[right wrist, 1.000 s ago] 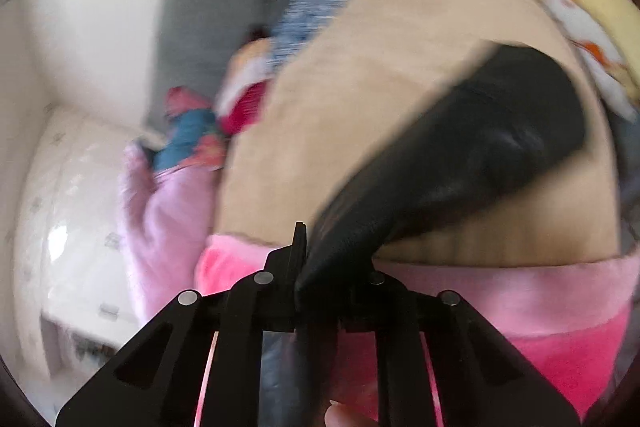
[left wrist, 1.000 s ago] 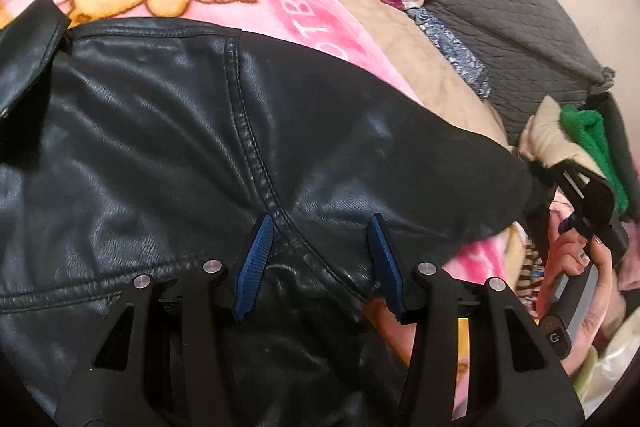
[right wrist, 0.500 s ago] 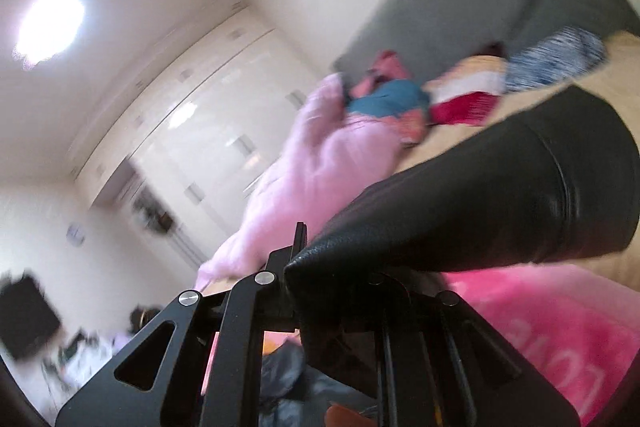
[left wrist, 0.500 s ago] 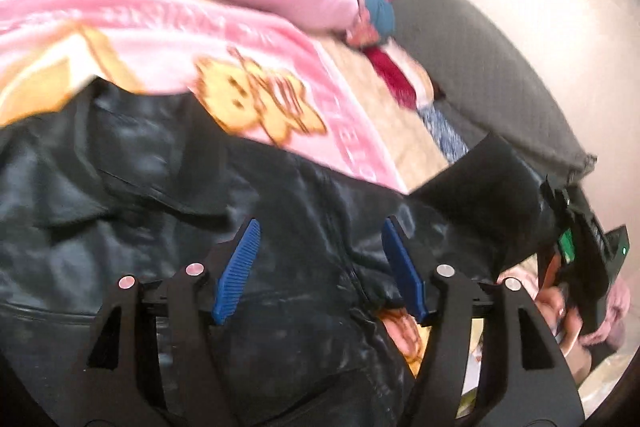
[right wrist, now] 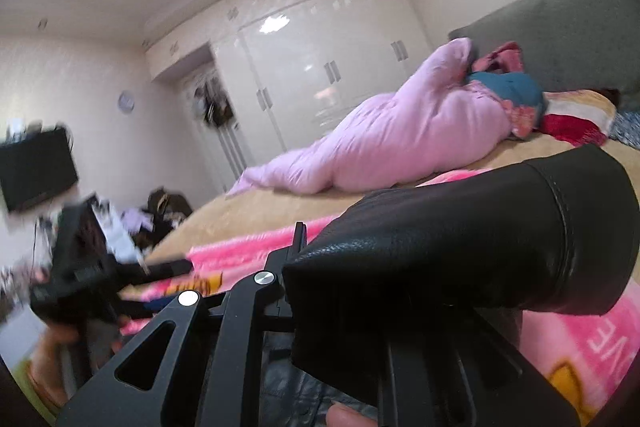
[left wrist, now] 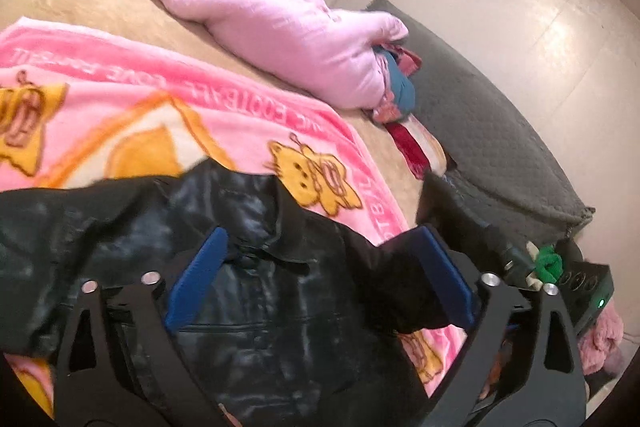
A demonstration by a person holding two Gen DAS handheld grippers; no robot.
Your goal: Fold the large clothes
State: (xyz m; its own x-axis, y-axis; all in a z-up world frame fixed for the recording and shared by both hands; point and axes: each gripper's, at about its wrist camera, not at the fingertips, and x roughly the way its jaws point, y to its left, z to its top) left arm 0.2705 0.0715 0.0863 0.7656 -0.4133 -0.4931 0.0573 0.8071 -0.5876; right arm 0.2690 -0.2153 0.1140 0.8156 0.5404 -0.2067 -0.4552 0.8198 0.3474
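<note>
sleeve (right wrist: 460, 259) sits clamped in the right claw (right wrist: 340, 307), cuff sticking out ahead of it. left claw (left wrist: 316, 283) hangs spread wide over the jacket (left wrist: 248, 291), holding nothing. slick leather could slip the pinch mid-fold and flop onto the pink blanket (left wrist: 168, 115) beyond.

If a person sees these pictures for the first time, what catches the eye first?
The black leather jacket spread on the pink cartoon blanket, beneath the open left tongs. Next, its sleeve, held up by the right tongs, fills the right wrist view. Behind lies a pale pink quilt on the bed.
</note>
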